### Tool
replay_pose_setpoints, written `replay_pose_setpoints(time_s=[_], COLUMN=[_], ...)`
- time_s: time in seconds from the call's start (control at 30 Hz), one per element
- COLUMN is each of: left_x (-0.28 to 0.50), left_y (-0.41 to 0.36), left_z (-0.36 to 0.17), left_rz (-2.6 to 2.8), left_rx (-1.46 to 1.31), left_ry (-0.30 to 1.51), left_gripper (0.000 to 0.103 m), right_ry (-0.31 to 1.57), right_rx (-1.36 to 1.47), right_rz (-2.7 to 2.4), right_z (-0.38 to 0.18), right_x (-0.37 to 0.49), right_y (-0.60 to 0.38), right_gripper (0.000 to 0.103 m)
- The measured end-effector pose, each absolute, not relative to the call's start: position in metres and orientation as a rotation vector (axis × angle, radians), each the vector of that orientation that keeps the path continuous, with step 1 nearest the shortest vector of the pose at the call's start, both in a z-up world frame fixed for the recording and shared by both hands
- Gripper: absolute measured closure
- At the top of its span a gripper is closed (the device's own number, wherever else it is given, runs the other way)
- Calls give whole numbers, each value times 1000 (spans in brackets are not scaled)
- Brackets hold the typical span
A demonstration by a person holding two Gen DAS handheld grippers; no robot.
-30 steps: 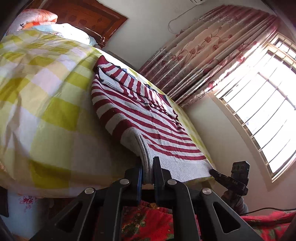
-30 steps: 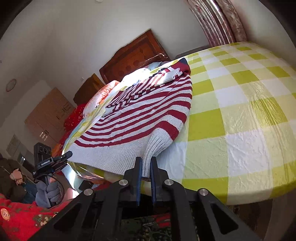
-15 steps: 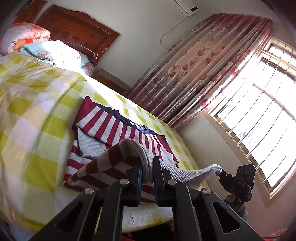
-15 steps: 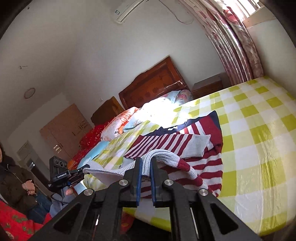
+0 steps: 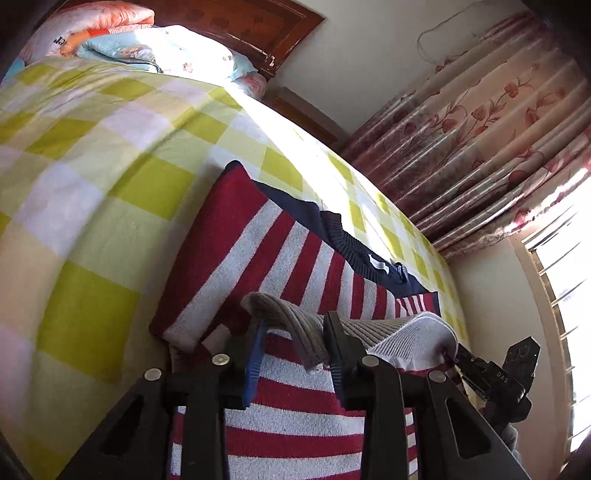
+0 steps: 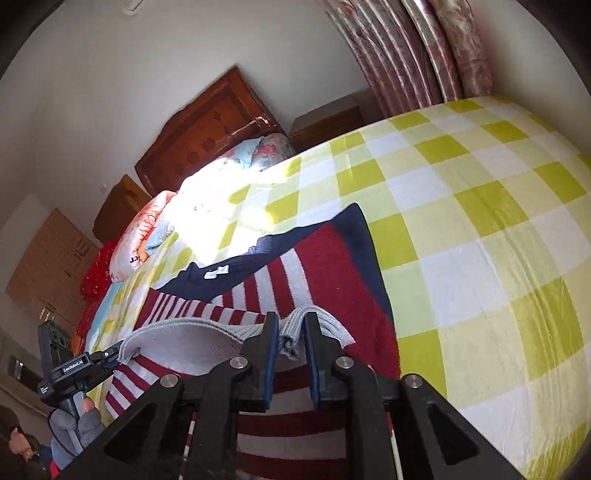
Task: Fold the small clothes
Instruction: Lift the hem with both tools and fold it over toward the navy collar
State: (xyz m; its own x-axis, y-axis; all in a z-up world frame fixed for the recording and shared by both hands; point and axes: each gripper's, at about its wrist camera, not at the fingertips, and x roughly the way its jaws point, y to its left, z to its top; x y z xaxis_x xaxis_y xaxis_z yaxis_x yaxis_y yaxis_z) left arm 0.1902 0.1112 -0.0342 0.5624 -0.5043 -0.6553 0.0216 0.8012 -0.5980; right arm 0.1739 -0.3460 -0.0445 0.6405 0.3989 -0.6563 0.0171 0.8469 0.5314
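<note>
A red-and-white striped sweater with a navy collar lies on the yellow-checked bed. Its grey ribbed hem is folded up over the body, short of the collar. My left gripper stands open, and the hem's corner drapes loosely between its fingers. The jaws of my right gripper are opening, with the other hem corner bunched between them and no pad pressing it. Each gripper also shows in the other's view, at the hem's far end.
Pillows and a wooden headboard are at the bed's far end. Floral curtains and a bright window stand on one side, a nightstand behind. A person's hands show at the lower left.
Both grippers carried the grey hem from the bed's near edge up over the sweater towards the collar. Their jaws, shut on the hem before, have now parted.
</note>
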Motion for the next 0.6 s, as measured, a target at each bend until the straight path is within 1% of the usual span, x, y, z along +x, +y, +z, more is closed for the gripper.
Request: replay_pose_setpoints(time_s=[0.03, 0.1, 0.2, 0.27, 0.33, 0.47, 0.53, 0.6], left_x=[183, 161, 125, 118, 127, 151, 151, 141], left_y=[112, 115, 122, 123, 117, 98, 95, 97], left_z=[-30, -17, 3, 8, 5, -7, -12, -16], left_rz=[-339, -355, -321, -292, -277, -279, -277, -287], left_rx=[-569, -517, -392, -306, -241, -160, -159, -160], left_ry=[918, 854, 734, 699, 723, 799, 833, 835], left_gripper=[0, 0, 0, 0, 0, 0, 0, 0], right_ry=[864, 822, 744, 719, 724, 793, 823, 815], right_rx=[583, 621, 540, 446, 362, 300, 290, 313], right_rz=[243, 281, 296, 280, 238, 243, 246, 283], right_z=[-50, -47, -31, -25, -25, -37, -41, -40], right_x=[172, 155, 117, 99, 95, 114, 116, 107], right_y=[-351, -358, -363, -364, -364, -355, -350, -350], right_gripper=[79, 78, 78, 75, 75, 75, 75, 75])
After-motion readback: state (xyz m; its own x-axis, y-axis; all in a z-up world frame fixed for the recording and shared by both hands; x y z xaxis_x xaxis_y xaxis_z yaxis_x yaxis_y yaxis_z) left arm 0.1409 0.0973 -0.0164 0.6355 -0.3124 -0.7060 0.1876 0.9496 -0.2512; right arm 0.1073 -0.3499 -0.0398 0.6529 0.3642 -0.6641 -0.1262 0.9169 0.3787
